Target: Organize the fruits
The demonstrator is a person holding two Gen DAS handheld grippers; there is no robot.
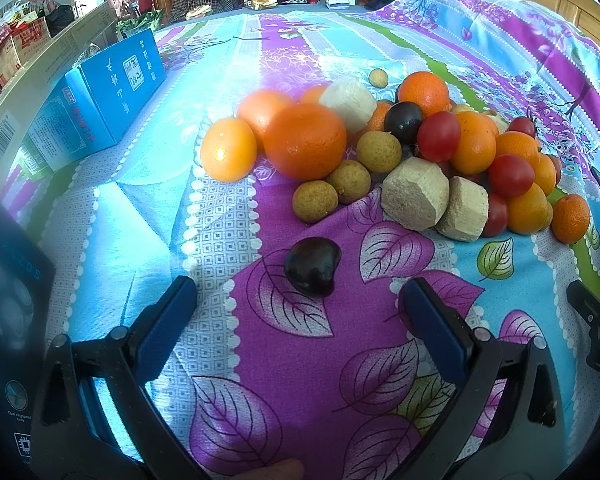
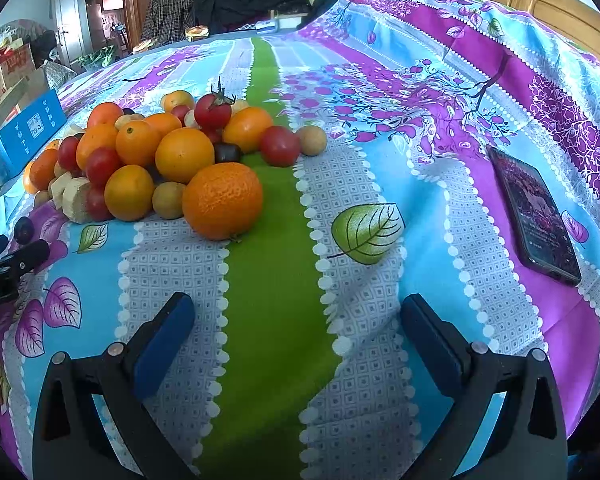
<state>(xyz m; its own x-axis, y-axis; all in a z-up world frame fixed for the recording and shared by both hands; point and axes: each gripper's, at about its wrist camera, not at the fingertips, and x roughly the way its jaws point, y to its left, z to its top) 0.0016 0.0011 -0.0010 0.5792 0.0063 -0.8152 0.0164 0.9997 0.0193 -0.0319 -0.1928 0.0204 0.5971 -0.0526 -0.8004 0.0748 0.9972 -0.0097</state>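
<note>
A dark cherry point(image 1: 313, 266) lies alone on the patterned cloth, just ahead of my left gripper point(image 1: 296, 300), which is open and holds nothing. Behind it a mixed fruit pile point(image 1: 380, 148) spreads out: oranges, a big mandarin point(image 1: 305, 141), red cherry tomatoes, tan longans and pale cut chunks point(image 1: 415, 193). In the right wrist view the same pile point(image 2: 148, 160) sits at left, with a large bumpy orange point(image 2: 222, 200) nearest. My right gripper point(image 2: 296, 312) is open over the green stripe, short of that orange. The cherry point(image 2: 24, 230) and the left gripper's tip point(image 2: 20, 260) show at far left.
A blue box point(image 1: 112, 92) stands at left behind the fruit. A dark carton point(image 1: 8, 300) sits at the near left edge. A black phone point(image 2: 536, 216) lies on the cloth to the right. The cloth rises over a hump at back right; furniture and clothes crowd the background.
</note>
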